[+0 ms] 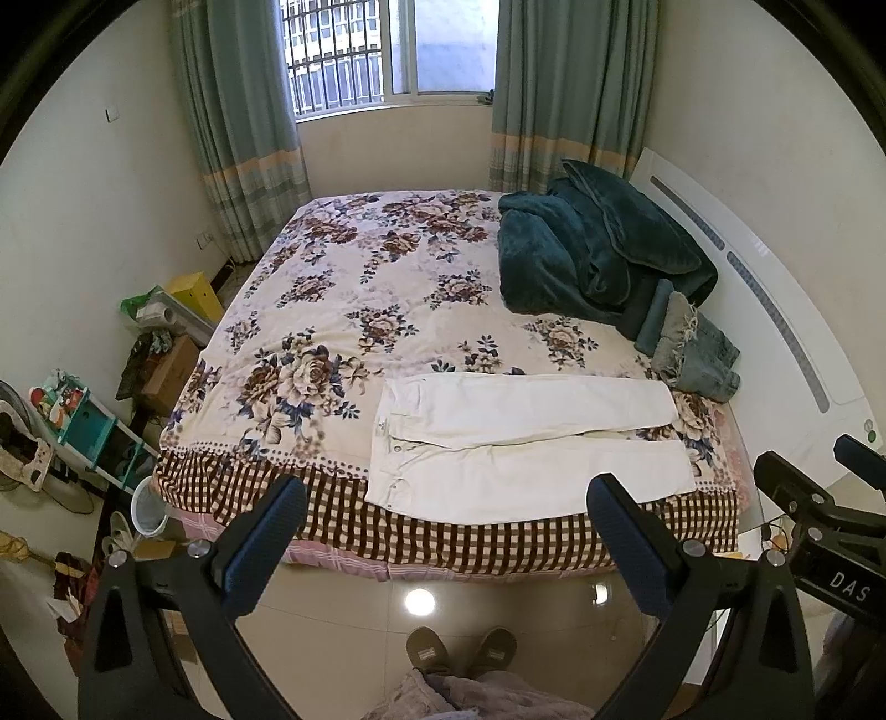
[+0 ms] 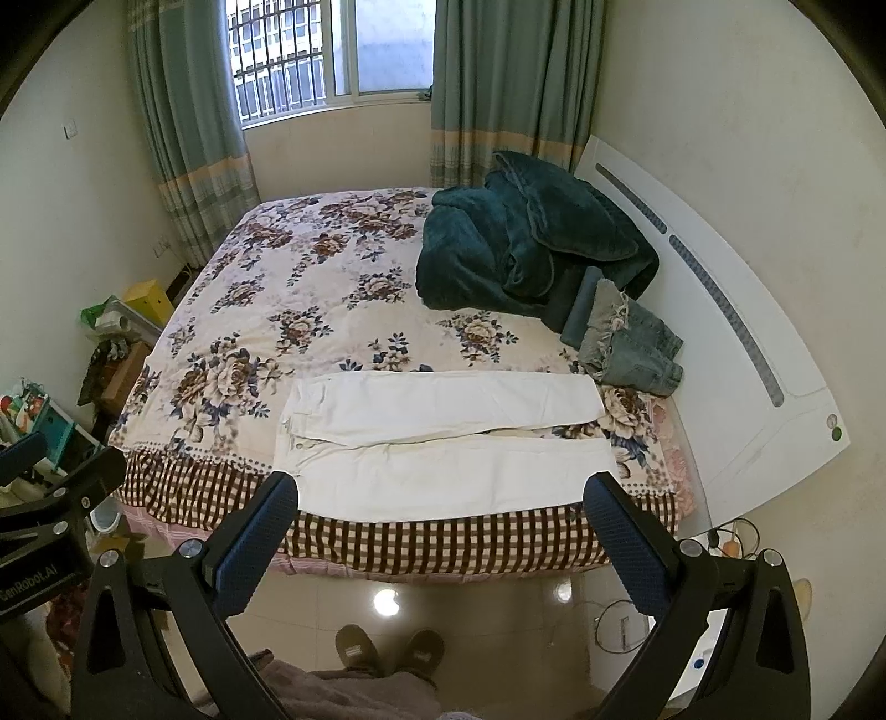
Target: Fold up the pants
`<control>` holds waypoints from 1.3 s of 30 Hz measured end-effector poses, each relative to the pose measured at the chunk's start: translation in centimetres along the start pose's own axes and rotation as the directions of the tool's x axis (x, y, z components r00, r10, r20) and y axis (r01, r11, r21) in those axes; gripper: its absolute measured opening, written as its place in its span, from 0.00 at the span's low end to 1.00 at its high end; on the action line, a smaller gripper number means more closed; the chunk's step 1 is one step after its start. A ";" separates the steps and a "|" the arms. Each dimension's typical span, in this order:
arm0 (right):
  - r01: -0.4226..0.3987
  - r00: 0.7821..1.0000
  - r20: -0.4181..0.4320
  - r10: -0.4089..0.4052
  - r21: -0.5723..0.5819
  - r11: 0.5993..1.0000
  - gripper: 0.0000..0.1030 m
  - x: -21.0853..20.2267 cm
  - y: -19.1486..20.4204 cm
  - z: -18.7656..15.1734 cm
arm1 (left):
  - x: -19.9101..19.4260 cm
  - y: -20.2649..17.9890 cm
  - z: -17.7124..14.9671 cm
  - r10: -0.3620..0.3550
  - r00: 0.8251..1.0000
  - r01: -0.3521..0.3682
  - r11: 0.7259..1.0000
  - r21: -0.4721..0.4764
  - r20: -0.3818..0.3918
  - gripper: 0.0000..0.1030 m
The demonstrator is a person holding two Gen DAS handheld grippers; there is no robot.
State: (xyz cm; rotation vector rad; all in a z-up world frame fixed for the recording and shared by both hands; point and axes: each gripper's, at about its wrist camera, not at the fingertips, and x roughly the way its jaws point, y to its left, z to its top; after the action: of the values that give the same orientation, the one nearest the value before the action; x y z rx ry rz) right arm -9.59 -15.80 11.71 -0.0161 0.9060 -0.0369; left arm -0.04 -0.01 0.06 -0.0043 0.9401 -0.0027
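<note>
Room: we stand at the foot of a bed (image 1: 332,288) with a floral cover, a window (image 1: 387,50) and green curtains (image 1: 232,111) on the far wall.
Bed edge: a brown checked border (image 1: 443,537) hangs just ahead of both claws.
Pants (image 1: 526,443): white, laid flat and unfolded at the near edge of the bed.
Long axis: it runs left to right across our view, parallel to the bed edge.
Pointing: waistband to the left, both leg ends to the right; the two legs lie side by side, splitting slightly apart toward the right.
Left claw (image 1: 446,498): we hold it wide open, gripping nothing, over the floor; the pants lie just beyond and between its fingers, apart from them.
Right claw (image 2: 443,495): also spread wide and empty; the pants (image 2: 443,437) span the gap ahead of its fingers, with no contact that we can see.
Blanket (image 1: 598,260): dark teal, heaped well beyond the pants, far right.
Jeans (image 1: 698,349): folded denim near the leg ends, right of the claws.
Slippers (image 1: 459,648): on the tile floor below the claws.
</note>
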 end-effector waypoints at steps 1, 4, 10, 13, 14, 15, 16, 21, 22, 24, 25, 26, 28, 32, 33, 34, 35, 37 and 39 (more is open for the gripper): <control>-0.001 1.000 -0.001 0.001 0.000 1.000 1.00 -0.2 0.1 -0.1 | 0.0 0.0 0.0 0.001 1.000 -0.001 1.000 0.000 0.001 1.00; 0.000 1.000 0.001 0.000 0.000 1.000 1.00 0.0 0.1 -0.1 | -0.5 -0.2 0.3 0.001 1.000 -0.001 1.000 0.001 0.003 1.00; -0.001 1.000 0.002 0.001 0.001 1.000 1.00 0.0 0.1 -0.1 | -0.6 -0.5 0.8 0.004 1.000 -0.004 1.000 0.000 0.005 1.00; -0.003 1.000 0.003 0.003 0.002 1.000 1.00 0.0 0.1 -0.2 | -0.9 -0.3 0.9 0.000 1.000 0.000 1.000 0.000 0.003 1.00; -0.003 1.000 0.002 0.003 0.002 1.000 1.00 0.0 0.2 -0.2 | -1.0 -0.4 1.0 0.004 1.000 -0.004 1.000 0.001 0.006 1.00; -0.003 1.000 0.002 0.003 0.000 1.000 1.00 0.0 0.5 -0.2 | -0.9 -0.3 1.1 0.004 1.000 -0.004 1.000 0.001 0.006 1.00; -0.002 1.000 0.003 0.002 0.001 1.000 1.00 0.0 0.5 -0.3 | -1.0 -0.3 1.4 0.003 1.000 -0.003 1.000 -0.001 0.005 1.00; -0.003 1.000 0.004 0.003 0.003 1.000 1.00 -0.2 0.8 -0.4 | -1.0 -0.3 1.2 0.005 1.000 -0.005 1.000 -0.001 0.009 1.00; -0.003 1.000 0.004 0.003 0.003 1.000 1.00 -0.4 1.1 -0.5 | -1.0 -0.3 1.3 0.005 1.000 -0.005 1.000 -0.001 0.008 1.00; -0.003 1.000 0.006 0.003 0.004 1.000 1.00 -0.5 1.1 -0.5 | -1.8 -0.5 1.5 0.004 1.000 -0.004 1.000 -0.001 0.009 1.00; -0.003 1.000 0.006 0.003 0.004 1.000 1.00 -0.6 1.2 -0.6 | -1.7 -0.4 1.3 0.005 1.000 -0.005 1.000 0.001 0.011 1.00; -0.003 1.000 0.006 0.003 0.003 1.000 1.00 -0.6 1.3 -0.5 | -1.7 -0.4 1.4 0.003 1.000 -0.003 1.000 0.001 0.012 1.00; -0.004 1.000 0.005 0.004 0.005 1.000 1.00 -0.6 1.2 -0.5 | -1.7 -0.4 1.2 0.003 1.000 -0.003 1.000 0.001 0.013 1.00; -0.004 1.000 0.005 0.004 0.004 1.000 1.00 -0.7 1.3 -0.5 | -2.0 -0.6 1.6 0.002 1.000 -0.002 1.000 0.001 0.014 1.00; -0.004 1.000 0.005 0.004 0.005 1.000 1.00 -0.6 1.2 -0.5 | -2.0 -0.5 1.5 0.000 1.000 0.000 1.000 0.001 0.013 1.00; -0.003 1.000 0.005 0.003 0.005 1.000 1.00 -0.9 1.4 -0.6 | -2.2 -0.6 1.8 -0.001 1.000 0.001 1.000 0.003 0.012 1.00; -0.005 1.000 0.005 0.005 0.006 1.000 1.00 -0.9 1.3 -0.5 | -2.1 -0.5 1.6 0.001 1.000 -0.001 1.000 0.000 0.014 1.00; -0.009 1.000 0.002 0.009 0.009 1.000 1.00 -1.1 1.5 -0.6 | -2.2 -0.6 1.8 0.002 1.000 -0.002 1.000 0.001 0.016 1.00; -0.012 1.000 0.000 0.012 0.012 1.000 1.00 -1.1 1.4 -0.4 | -2.0 -0.5 1.5 0.001 1.000 -0.001 1.000 -0.001 0.016 1.00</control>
State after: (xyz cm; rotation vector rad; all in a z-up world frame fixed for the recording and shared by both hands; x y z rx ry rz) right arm -10.59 -14.37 12.29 0.0002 0.9061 -0.0312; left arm -0.03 -0.48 2.56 -0.0049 0.9243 -0.0014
